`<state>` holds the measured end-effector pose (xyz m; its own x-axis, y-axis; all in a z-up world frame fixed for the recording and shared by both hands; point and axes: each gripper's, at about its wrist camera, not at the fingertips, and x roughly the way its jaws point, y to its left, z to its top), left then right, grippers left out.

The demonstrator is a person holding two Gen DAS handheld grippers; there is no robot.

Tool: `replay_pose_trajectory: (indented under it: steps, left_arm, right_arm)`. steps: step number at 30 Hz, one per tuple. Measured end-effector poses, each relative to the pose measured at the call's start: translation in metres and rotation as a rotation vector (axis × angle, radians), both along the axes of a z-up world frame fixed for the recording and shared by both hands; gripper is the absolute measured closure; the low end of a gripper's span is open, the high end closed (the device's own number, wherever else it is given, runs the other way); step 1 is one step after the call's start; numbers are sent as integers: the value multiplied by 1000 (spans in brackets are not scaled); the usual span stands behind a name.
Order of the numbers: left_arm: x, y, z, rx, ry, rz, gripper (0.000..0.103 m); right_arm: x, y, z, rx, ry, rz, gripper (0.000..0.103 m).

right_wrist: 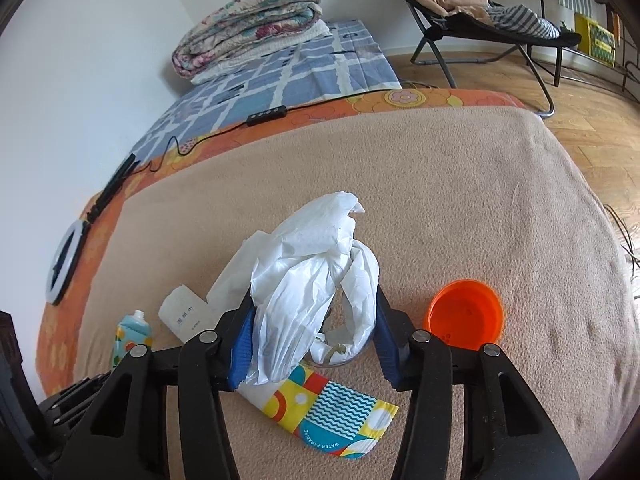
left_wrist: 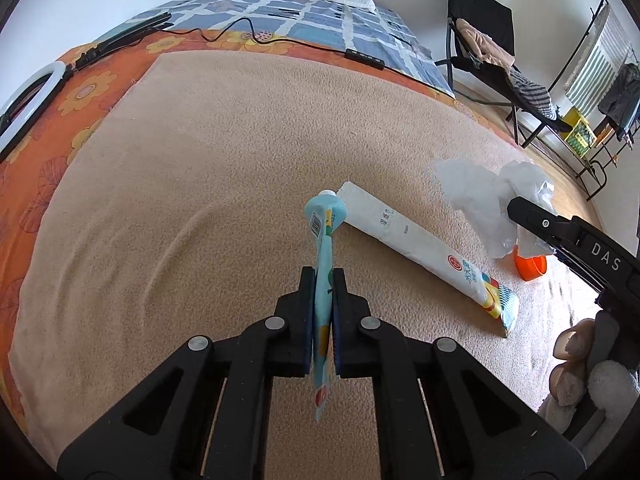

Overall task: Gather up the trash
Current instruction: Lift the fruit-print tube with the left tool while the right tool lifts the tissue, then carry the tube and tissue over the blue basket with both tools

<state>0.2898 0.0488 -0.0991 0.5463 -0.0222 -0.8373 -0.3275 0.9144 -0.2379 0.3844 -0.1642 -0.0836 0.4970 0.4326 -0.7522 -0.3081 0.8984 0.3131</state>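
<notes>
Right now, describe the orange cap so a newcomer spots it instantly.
On the tan blanket covering the bed, look just right of the crumpled white plastic bag between the right claw's fingers. The orange cap lies there, open side showing: the only solid orange, round item among the white and patterned wrappers.

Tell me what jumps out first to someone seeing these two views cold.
The crumpled white plastic bag sits between the right gripper fingers, centre of the tan blanket. The orange cap lies open side up to its right. In the left view, the left gripper is shut on a flattened light blue pouch, with a long white wrapper lying just right of it.
</notes>
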Motion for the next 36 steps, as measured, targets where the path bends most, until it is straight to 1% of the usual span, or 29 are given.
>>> replay_pose_trajectory:
  steps: [2,11,18,22,27,36]
  left_arm:
    - [-5,3,5,-16,-7,-1,98]
    - [-35,6,40,-8,-60,-21,98]
    - [-75,-7,71,19,-104,-73,98]
    - [-104,-19,86,38,-131,-114,98]
    - [-144,-32,90,43,-125,-155,98]
    - [-218,-43,85,34,-95,-176,98]
  right_arm:
    - [-3,-2,7,12,-16,0,53]
    - [-25,-2,38,15,-82,59,53]
    - [-64,1,67,-33,-164,136,53]
    - [-89,-6,83,-10,-177,162,53]
    - [-127,-8,100,-3,-215,199,53]
    - [-198,-17,104,-16,-214,271,53]
